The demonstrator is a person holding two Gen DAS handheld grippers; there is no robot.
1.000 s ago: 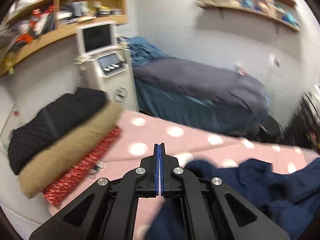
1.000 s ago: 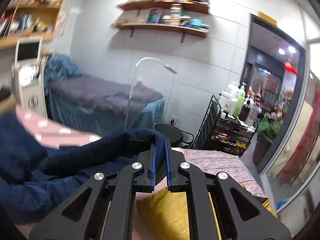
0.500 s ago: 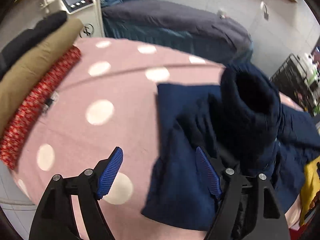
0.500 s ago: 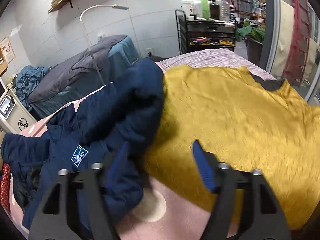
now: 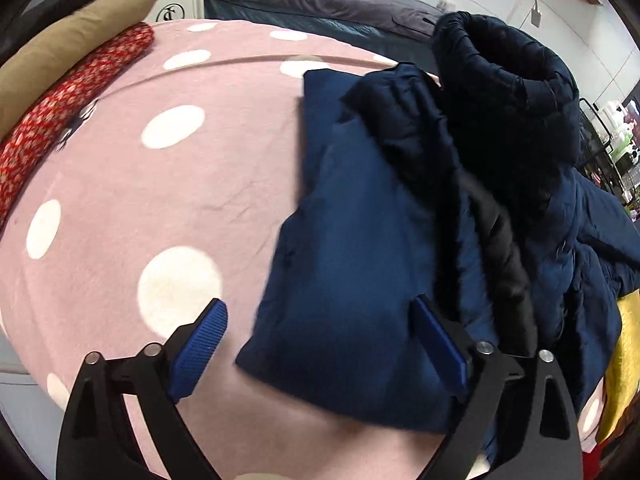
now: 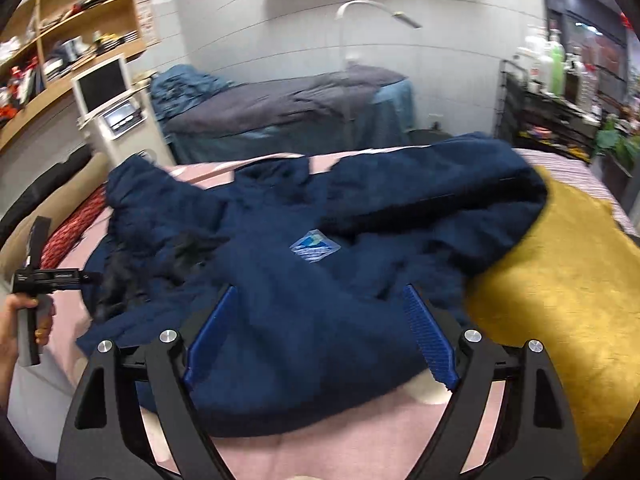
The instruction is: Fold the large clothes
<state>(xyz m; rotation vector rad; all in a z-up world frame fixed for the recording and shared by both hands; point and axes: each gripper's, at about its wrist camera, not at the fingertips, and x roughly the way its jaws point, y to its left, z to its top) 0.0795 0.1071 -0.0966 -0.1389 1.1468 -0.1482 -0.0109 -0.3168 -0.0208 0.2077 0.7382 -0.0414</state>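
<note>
A navy padded jacket [image 6: 304, 280] lies rumpled on a pink blanket with white dots [image 5: 132, 184], one sleeve [image 6: 460, 208] flung over a mustard-yellow cloth [image 6: 560, 292]. Both claws hang over it with jaws just spread wide — the left gripper [image 5: 320, 344] above the jacket's near edge, the right gripper [image 6: 316, 336] above its chest, neither holding anything. A hand [image 6: 24, 320] grips the left tool's handle. Folded tan, black and red-patterned textiles [image 5: 72, 76] line the blanket's far side (stacked against the wall). Behind — a grey-covered treatment bed [image 6: 288, 112], wooden shelves [image 6: 68, 28], a white machine with a screen [image 6: 108, 96], a black trolley of bottles [image 6: 556, 92].
</note>
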